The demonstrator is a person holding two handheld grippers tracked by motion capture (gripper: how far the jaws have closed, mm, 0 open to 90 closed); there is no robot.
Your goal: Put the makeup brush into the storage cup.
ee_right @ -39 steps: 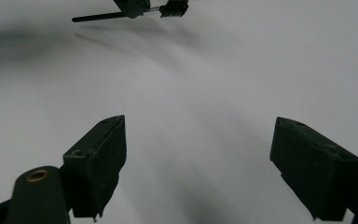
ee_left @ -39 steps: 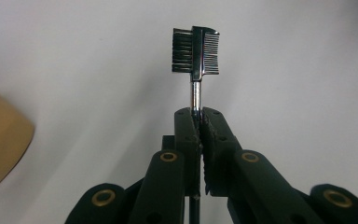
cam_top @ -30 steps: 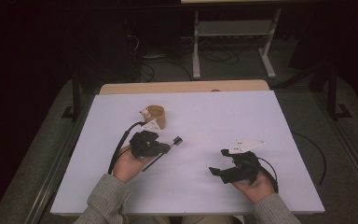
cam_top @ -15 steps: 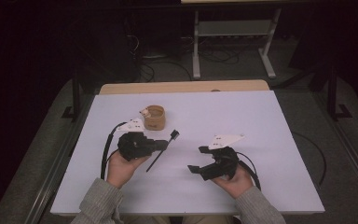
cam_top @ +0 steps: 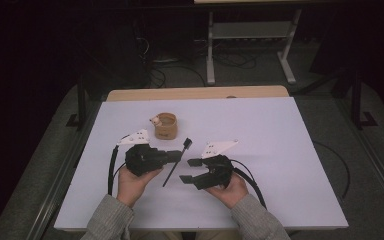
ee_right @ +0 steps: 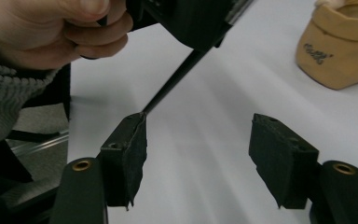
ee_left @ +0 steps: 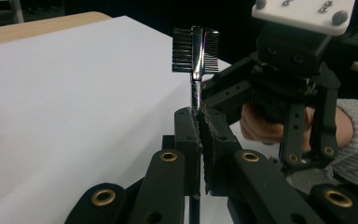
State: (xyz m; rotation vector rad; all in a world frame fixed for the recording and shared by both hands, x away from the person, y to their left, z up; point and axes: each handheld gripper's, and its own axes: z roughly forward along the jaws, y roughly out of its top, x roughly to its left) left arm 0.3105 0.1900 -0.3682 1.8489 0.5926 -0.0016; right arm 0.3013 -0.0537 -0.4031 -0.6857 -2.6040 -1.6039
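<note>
From above, you are now holding both hand-held grippers nearer your body than a second ago, leaving the tan pouch (cam_top: 166,126) alone on the table (cam_top: 290,150). Your left hand-held gripper (cam_top: 172,156) is clamping an eyebrow brush-comb (cam_top: 176,162); likely a handover. Its own view is showing the bristles and comb teeth (ee_left: 195,49). The right hand-held gripper (ee_right: 205,154) is gaping open beside the handle.

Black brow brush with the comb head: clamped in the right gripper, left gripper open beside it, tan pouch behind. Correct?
Sides are swapped. The left gripper clamps the black brow brush with the comb head, as the left gripper view shows; the right gripper is the open one. The tan pouch does sit behind.
</note>
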